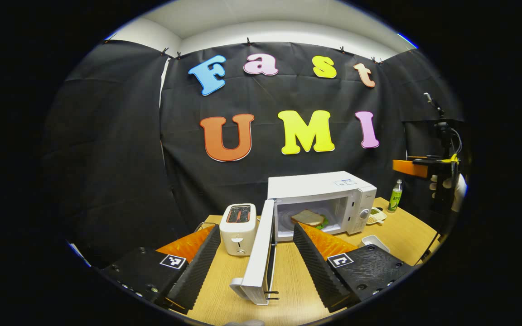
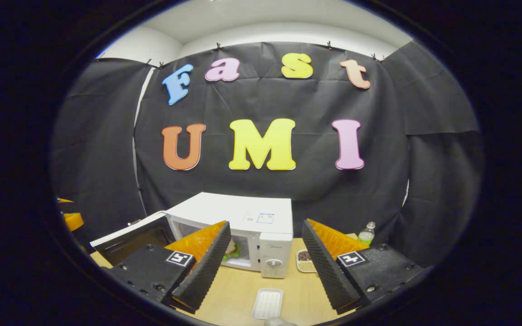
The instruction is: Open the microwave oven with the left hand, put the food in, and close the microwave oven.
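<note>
Wooden table (image 1: 297,290), microwave (image 1: 329,190) at back, door (image 1: 261,253) swung wide.
Sandwich (image 1: 308,218) lies inside the cavity. Left gripper (image 1: 256,267) spread apart, door edge between its fingers, untouched. Right gripper (image 2: 265,267) spread apart, empty, above white tray (image 2: 268,303). Toaster (image 1: 238,226) beside door.

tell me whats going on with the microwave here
A person is working with a pair of tongs in each hand at a wooden table. The microwave has its door swung wide open, and a sandwich already lies inside. The left tongs are open, with the door's edge between their fingers but not gripped. The right tongs are open too and hold nothing, in front of the microwave. An empty white tray sits on the table. Closing the door is what remains.
</note>
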Demonstrator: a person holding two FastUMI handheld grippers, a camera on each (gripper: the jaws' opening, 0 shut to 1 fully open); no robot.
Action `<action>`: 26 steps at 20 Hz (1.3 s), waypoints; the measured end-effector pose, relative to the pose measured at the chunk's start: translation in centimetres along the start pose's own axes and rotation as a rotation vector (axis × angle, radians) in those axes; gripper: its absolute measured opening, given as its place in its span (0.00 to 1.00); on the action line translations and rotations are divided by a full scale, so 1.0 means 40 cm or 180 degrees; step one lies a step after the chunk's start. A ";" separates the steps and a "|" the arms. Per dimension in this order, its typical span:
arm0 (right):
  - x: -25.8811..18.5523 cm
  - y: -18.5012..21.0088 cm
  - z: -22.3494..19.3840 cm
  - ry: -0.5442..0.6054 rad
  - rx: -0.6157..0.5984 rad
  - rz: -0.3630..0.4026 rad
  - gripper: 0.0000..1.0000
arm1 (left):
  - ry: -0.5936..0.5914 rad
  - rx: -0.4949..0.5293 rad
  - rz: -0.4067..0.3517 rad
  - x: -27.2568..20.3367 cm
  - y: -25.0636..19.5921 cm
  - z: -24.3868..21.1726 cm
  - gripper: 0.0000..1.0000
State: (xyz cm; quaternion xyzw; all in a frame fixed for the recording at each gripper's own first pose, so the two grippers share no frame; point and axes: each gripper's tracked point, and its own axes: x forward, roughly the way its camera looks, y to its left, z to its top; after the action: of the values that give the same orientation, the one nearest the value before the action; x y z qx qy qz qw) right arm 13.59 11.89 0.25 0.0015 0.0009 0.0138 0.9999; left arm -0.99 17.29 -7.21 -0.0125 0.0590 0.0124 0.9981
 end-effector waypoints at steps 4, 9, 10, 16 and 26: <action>-0.036 -0.069 -0.002 0.0006 -0.0033 -0.0164 0.94 | -0.0012 -0.0062 0.0097 0.022 0.031 -0.005 0.97; -0.046 -0.085 -0.017 0.0079 -0.0005 -0.0232 1.00 | 0.0039 -0.0084 0.0035 0.037 0.034 -0.011 0.59; -0.047 -0.086 -0.022 0.0091 0.0016 -0.0239 1.00 | 0.0051 -0.0074 0.0031 0.039 0.032 -0.016 0.47; -0.054 -0.094 -0.049 0.0192 0.0055 -0.0267 1.00 | 0.0076 -0.0016 0.0110 0.048 0.069 -0.046 0.03; -0.050 -0.123 -0.093 0.0419 0.0033 -0.0402 1.00 | 0.0271 0.0152 0.0199 0.111 0.158 -0.196 0.00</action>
State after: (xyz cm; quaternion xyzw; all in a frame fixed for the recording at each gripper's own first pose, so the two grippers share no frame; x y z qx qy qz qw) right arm 11.70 6.93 -3.47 0.0057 0.0668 -0.0492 0.9965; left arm 2.33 23.52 -15.66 0.0126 0.1020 0.0417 0.9938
